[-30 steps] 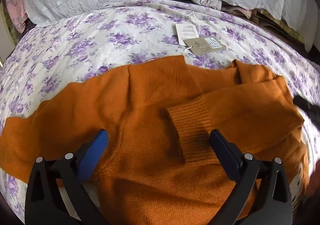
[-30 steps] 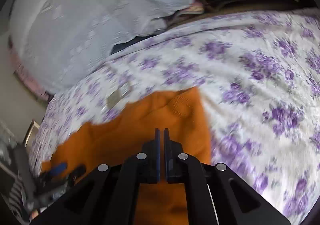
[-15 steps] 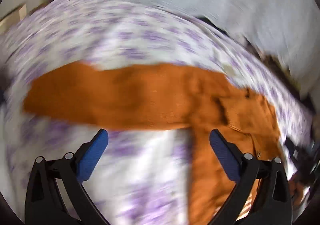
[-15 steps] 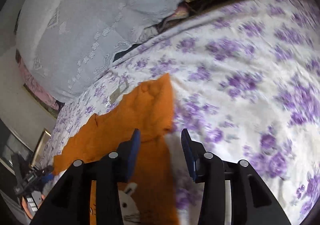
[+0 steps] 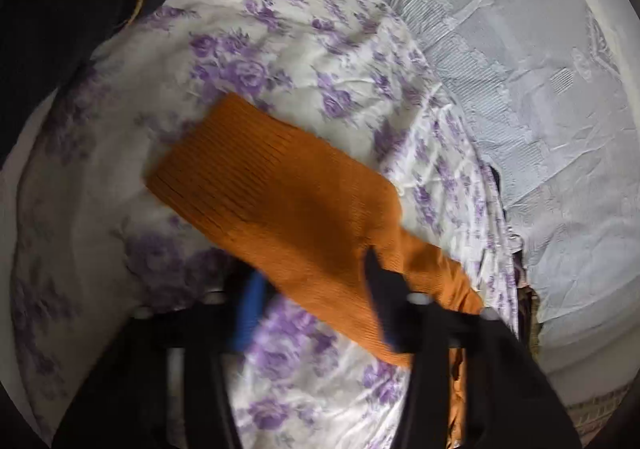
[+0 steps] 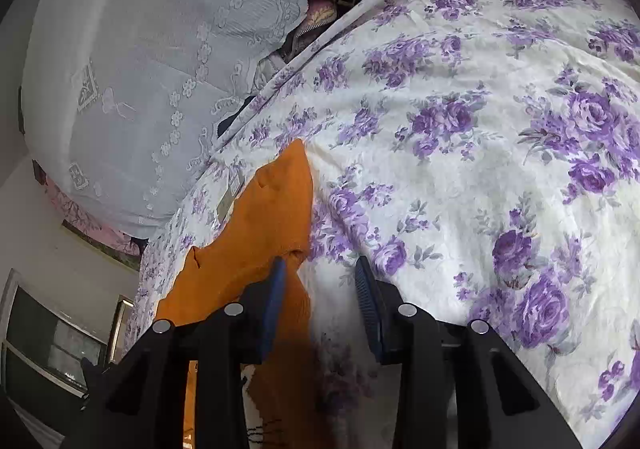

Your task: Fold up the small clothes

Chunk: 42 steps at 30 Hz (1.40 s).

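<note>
An orange knit sweater lies on the floral bedsheet (image 5: 280, 49). Its sleeve (image 5: 280, 201), ribbed cuff at the far end, runs diagonally through the left wrist view. My left gripper (image 5: 314, 303) is blurred and its jaws are closing. The sleeve passes flat between them, and I see no pinch on it. In the right wrist view the sweater's body (image 6: 260, 241) lies to the left. My right gripper (image 6: 320, 283) is open and its jaws are closing. Its left finger hangs over the sweater's edge, with mostly bare bedsheet (image 6: 480, 169) between the fingers.
A white lace cover (image 5: 520, 109) (image 6: 140, 69) is heaped along the far side of the bed. Dark cloth with a yellow stripe (image 5: 60, 17) lies at the top left. Paper tags (image 6: 232, 191) rest beside the sweater, and a dark window frame (image 6: 40, 349) stands past the bed.
My left gripper swung from over the sweater's body to the outstretched sleeve, rolled, and its jaws narrowed. My right gripper went from shut to open and now sits beside the sweater's edge.
</note>
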{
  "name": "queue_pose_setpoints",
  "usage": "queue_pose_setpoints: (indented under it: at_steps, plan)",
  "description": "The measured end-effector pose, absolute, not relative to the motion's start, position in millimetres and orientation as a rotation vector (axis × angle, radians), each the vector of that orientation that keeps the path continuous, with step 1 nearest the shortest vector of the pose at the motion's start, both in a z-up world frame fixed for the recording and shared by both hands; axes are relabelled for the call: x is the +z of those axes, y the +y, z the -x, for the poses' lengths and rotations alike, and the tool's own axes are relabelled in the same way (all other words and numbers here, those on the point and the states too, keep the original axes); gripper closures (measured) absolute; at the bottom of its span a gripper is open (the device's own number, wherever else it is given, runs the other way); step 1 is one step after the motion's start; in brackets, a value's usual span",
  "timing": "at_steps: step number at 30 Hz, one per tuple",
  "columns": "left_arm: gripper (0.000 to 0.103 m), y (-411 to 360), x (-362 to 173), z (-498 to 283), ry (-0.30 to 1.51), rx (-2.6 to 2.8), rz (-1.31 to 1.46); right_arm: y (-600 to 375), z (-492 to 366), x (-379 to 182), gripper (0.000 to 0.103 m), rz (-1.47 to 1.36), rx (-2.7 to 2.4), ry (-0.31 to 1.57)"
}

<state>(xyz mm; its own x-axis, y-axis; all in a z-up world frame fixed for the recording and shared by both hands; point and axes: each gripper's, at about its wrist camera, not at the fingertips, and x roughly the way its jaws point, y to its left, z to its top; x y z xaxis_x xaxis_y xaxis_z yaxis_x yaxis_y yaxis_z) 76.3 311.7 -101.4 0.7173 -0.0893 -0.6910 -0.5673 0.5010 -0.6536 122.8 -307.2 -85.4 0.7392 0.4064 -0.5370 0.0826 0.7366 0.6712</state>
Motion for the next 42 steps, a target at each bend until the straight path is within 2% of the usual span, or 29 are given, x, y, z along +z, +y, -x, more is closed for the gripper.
queue_pose_setpoints:
  at_steps: [2, 7, 14, 22, 34, 42]
  plan:
    - [0.089, 309.3, -97.3, -75.6, 0.748, 0.313, 1.007, -308.5, -122.0, -85.7, 0.07, -0.741, 0.195, 0.727]
    - [0.097, 276.8, -55.7, -82.1, 0.737, 0.354, 0.732, -307.9, -122.2, -86.0, 0.07, -0.74, 0.194, 0.729]
    - [0.097, 206.4, 0.3, -115.4, 0.722, 0.315, 0.431, -306.9, -125.1, -86.6, 0.07, -0.744, 0.196, 0.731]
    - [0.097, 128.5, 23.8, -143.6, 0.71, 0.242, 0.256, -306.4, -128.1, -87.5, 0.069, -0.749, 0.201, 0.735]
    - [0.097, 34.4, 21.4, -177.5, 0.718, 0.121, 0.155, -305.4, -132.8, -89.3, 0.069, -0.757, 0.209, 0.738]
    - [0.097, -25.2, 0.2, -194.5, 0.739, 0.04, 0.109, -304.0, -136.0, -90.2, 0.069, -0.767, 0.215, 0.737]
